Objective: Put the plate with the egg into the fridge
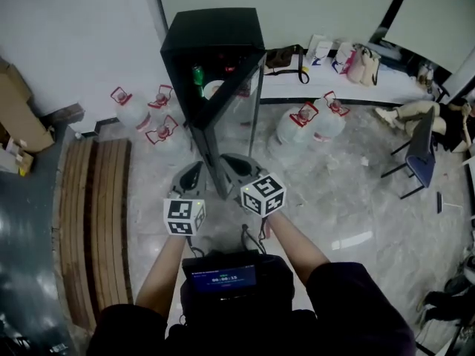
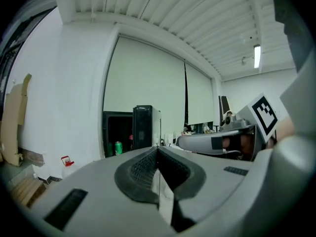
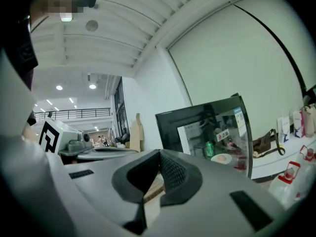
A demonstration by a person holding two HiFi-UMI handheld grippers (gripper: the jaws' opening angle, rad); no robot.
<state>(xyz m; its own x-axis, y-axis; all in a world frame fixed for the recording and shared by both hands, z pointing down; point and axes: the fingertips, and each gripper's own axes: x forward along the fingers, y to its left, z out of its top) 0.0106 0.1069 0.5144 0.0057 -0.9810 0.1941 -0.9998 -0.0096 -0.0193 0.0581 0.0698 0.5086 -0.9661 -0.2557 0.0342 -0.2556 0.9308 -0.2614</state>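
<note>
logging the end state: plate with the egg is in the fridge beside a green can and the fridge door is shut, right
Not quite: the fridge door stands open, as the head view shows. The plate with the egg does sit in the fridge beside the green can.

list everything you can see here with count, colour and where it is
fridge: one, black, glass door open, centre back
plate with egg: one, white, on a shelf inside the fridge
can: one, green, inside the fridge near the plate
water jugs: five, clear with red handles, on the floor either side of the fridge
bench: one, wooden slats, left
cardboard: brown, far left by the wall
chair: one, dark blue, right
bags: a few, on the white ledge behind
left gripper: grey, shut, empty
right gripper: grey, shut, empty
</note>
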